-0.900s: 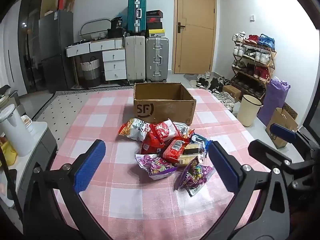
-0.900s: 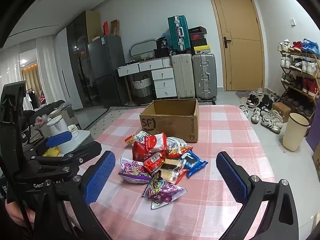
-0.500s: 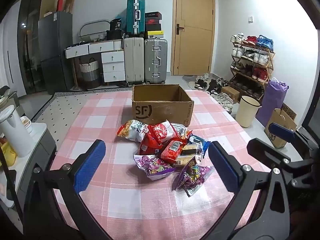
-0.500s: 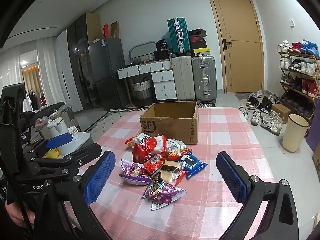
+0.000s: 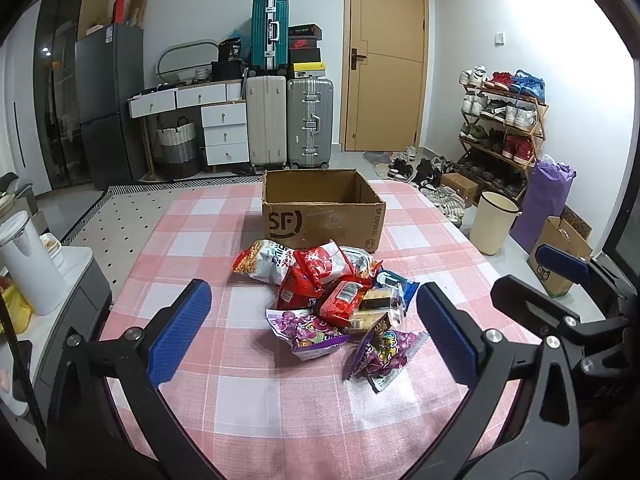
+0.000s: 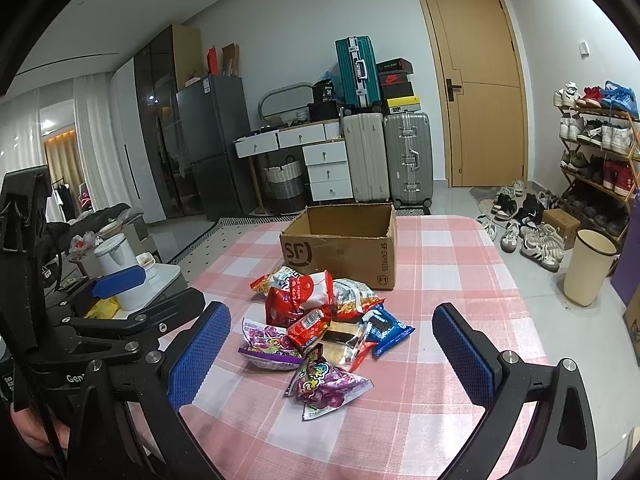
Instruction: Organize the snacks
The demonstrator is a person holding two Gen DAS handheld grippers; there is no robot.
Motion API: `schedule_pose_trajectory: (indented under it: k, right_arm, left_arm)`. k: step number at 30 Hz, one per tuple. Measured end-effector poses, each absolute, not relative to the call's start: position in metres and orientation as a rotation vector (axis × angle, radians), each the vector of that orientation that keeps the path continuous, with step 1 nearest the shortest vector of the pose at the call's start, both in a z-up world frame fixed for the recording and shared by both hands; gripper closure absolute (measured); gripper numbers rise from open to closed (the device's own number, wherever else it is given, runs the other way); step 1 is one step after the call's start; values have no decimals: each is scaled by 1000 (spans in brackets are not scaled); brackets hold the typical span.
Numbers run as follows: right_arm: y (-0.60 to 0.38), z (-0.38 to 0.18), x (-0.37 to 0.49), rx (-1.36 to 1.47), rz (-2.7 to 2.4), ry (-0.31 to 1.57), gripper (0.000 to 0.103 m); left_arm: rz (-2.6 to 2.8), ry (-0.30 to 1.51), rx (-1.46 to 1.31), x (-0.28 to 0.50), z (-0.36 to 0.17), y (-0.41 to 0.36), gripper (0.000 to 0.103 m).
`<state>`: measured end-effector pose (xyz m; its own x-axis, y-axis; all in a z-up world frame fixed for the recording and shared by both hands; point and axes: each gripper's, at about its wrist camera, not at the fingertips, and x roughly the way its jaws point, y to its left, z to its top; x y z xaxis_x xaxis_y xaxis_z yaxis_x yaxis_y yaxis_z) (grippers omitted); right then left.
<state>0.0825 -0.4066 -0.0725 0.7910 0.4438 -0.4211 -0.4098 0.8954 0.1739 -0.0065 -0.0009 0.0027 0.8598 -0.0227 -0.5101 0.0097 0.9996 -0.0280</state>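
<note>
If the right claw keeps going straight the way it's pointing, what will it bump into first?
Probably the purple crinkly snack packet at the near edge of the pile. The open right claw frames it, tilted down toward the pink checked tablecloth. Depth is hard to judge.

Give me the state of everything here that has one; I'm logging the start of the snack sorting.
Cardboard box: open at the top, upright, no snack visible inside.
Snack packets: sealed, heaped on the tablecloth in front of the box.
Left gripper: open, holding nothing.
Right gripper: open, holding nothing.
Door: closed.
Suitcases: closed, upright.
</note>
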Motion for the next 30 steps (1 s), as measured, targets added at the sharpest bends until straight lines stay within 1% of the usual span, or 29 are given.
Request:
schedule_pose_trajectory:
  k: [30]
  right_arm:
    - [-406,-73,82,77,458,476,0]
  left_arm:
    - [-18,544,-31,-10,-4,-2,1]
